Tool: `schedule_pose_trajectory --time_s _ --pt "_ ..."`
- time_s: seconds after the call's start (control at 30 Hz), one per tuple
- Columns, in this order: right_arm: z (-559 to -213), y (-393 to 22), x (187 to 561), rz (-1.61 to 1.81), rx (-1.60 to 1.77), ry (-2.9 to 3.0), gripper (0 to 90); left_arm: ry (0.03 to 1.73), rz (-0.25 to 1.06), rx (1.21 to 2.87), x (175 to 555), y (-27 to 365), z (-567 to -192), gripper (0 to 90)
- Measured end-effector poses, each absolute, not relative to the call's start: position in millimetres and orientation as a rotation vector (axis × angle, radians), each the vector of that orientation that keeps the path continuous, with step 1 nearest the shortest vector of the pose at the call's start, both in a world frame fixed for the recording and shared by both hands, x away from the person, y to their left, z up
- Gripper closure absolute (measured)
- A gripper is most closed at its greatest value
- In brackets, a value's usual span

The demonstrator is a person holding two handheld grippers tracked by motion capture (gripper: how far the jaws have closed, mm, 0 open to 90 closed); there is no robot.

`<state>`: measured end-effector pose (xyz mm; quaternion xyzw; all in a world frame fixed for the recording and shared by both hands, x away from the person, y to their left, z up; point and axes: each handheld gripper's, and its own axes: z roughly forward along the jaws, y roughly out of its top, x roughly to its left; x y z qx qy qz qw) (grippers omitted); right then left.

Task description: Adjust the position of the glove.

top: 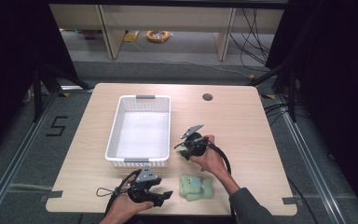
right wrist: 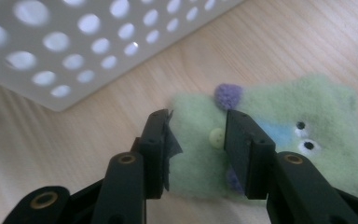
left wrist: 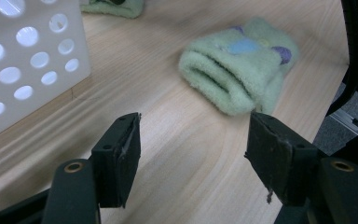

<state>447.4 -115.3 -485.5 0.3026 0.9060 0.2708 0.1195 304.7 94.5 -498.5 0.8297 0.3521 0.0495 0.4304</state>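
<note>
Two fuzzy green socks lie on the wooden table. One folded sock (top: 196,187) (left wrist: 237,65) rests near the front edge, just right of my left gripper (top: 164,196) (left wrist: 193,126), whose jaws stand wide open and short of it. The other sock (right wrist: 303,135) (top: 183,153), flat with a blue patch, eyes and purple bobbles, lies beside the basket's front right corner. My right gripper (top: 182,148) (right wrist: 198,123) hovers close over its left edge, open, with a narrow gap between the jaws. A bit of that sock (left wrist: 114,7) peeks in at the top of the left gripper view.
A white perforated basket (top: 114,126) (left wrist: 23,60) (right wrist: 74,46) stands left of centre, nothing inside it. A cable hole (top: 207,97) sits near the far edge. Bare tabletop spreads on the right half. The table's front edge runs close behind my left gripper.
</note>
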Motion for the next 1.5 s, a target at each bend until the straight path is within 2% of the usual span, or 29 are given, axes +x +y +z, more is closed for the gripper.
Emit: schedule_pose_trajectory --time_s 0.1,0.17,0.2,0.3,0.37,0.77,0.9,1.1,1.37,1.5 --pt "-489.4 -115.2 448.6 0.791 0.867 2.655 61.9 0.881 0.119 2.066 304.7 94.1 -499.1 34.9" --pt "-490.6 -116.9 448.0 0.785 0.846 2.669 68.5 0.863 0.123 2.095 305.9 95.9 -499.0 34.9" --pt "-490.6 -116.9 448.0 0.785 0.846 2.669 68.5 0.872 0.12 2.091 305.6 95.8 -499.0 34.9" --pt "-487.7 -126.2 445.0 0.795 0.754 2.691 82.4 0.879 0.114 2.075 305.2 95.2 -499.7 35.6" --pt "-485.4 -133.6 439.2 0.77 0.731 2.702 83.2 0.886 0.111 2.067 305.4 94.7 -500.4 35.7" --pt "-459.4 -191.3 401.9 0.898 0.631 2.723 83.6 0.913 0.094 2.047 306.3 94.3 -500.6 35.8" --pt "-465.9 -225.7 379.6 0.958 0.63 2.752 83.0 0.896 0.102 2.065 307.8 95.4 -500.1 35.9" --pt "-477.3 -255.4 364.1 0.941 0.657 2.74 81.8 0.896 0.096 2.063 307.7 92.7 -502.1 35.9" --pt "-483.5 -266.7 344.3 0.955 0.593 2.771 79.6 0.894 0.093 2.068 307.5 93.7 -501.5 35.8" --pt "-484.1 -274.0 340.4 0.97 0.664 2.737 75.2 0.894 0.092 2.065 307.7 93.7 -501.7 35.7"
